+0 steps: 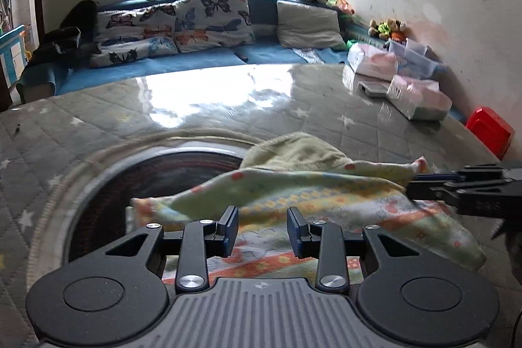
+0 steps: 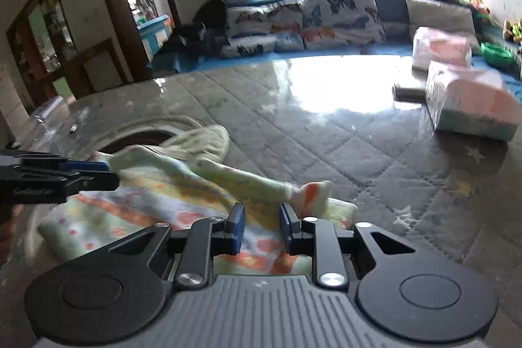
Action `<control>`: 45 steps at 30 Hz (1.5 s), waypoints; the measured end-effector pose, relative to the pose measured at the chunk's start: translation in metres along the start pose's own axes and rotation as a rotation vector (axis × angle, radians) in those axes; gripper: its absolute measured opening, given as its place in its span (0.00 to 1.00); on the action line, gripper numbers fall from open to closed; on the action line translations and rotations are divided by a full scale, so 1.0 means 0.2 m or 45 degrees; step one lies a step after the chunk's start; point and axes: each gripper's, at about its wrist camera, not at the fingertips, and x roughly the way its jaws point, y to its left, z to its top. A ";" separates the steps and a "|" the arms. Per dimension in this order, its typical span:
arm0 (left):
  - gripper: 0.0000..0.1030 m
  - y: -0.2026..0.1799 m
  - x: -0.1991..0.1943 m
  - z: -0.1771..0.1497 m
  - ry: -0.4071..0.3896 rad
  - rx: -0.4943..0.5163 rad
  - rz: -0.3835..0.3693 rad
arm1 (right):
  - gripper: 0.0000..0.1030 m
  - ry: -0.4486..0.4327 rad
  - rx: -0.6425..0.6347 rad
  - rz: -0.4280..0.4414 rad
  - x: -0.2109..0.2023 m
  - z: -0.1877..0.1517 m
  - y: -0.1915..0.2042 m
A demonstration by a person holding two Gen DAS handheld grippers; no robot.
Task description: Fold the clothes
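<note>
A pale green and yellow patterned garment (image 1: 293, 194) lies crumpled on the quilted grey table cover, partly over a dark round opening (image 1: 146, 181). My left gripper (image 1: 262, 229) is open, just above the garment's near edge, with nothing between its blue pads. My right gripper (image 2: 262, 225) is also open, over the garment (image 2: 182, 198) near a raised fold. Each gripper shows from the side in the other's view: the right one (image 1: 421, 183) at the garment's right end, the left one (image 2: 98, 172) at its left end.
Plastic-wrapped packs (image 1: 414, 93) and clear boxes (image 1: 414, 54) sit at the table's far right, beside a red box (image 1: 489, 129). A blue sofa with butterfly cushions (image 1: 208, 18) runs along the window wall. A doorway and shelves (image 2: 49, 31) are at the left.
</note>
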 end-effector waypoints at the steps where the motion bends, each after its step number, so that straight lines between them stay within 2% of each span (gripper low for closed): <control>1: 0.34 0.00 0.02 0.00 0.009 -0.003 -0.004 | 0.17 0.005 0.008 -0.011 0.03 0.00 -0.01; 7: 0.34 0.04 0.06 0.01 0.031 -0.073 -0.009 | 0.18 -0.011 0.036 -0.072 0.05 0.07 -0.04; 10: 0.34 0.03 0.04 0.03 0.004 -0.064 -0.047 | 0.18 -0.051 -0.007 -0.011 0.00 0.08 0.04; 12: 0.34 0.01 0.06 0.05 0.003 -0.059 -0.072 | 0.18 -0.041 -0.055 0.050 -0.01 0.08 0.12; 15: 0.34 0.00 0.11 0.08 0.010 -0.065 -0.075 | 0.17 -0.001 -0.113 0.077 0.05 0.07 0.21; 21: 0.34 0.03 0.20 0.11 0.017 -0.099 -0.074 | 0.17 0.032 -0.050 0.055 0.21 0.11 0.21; 28: 0.35 0.06 0.24 0.10 -0.007 -0.135 -0.082 | 0.16 0.030 -0.019 0.015 0.25 0.14 0.20; 33: 0.45 0.06 0.14 0.07 -0.034 -0.141 -0.095 | 0.17 0.015 -0.047 0.005 0.21 0.16 0.22; 42: 0.46 -0.04 -0.13 -0.15 -0.072 0.026 -0.063 | 0.19 0.005 -0.157 0.070 0.03 0.03 0.33; 45: 0.46 -0.05 -0.15 -0.22 -0.060 0.024 -0.060 | 0.19 0.005 -0.208 0.090 -0.01 -0.03 0.39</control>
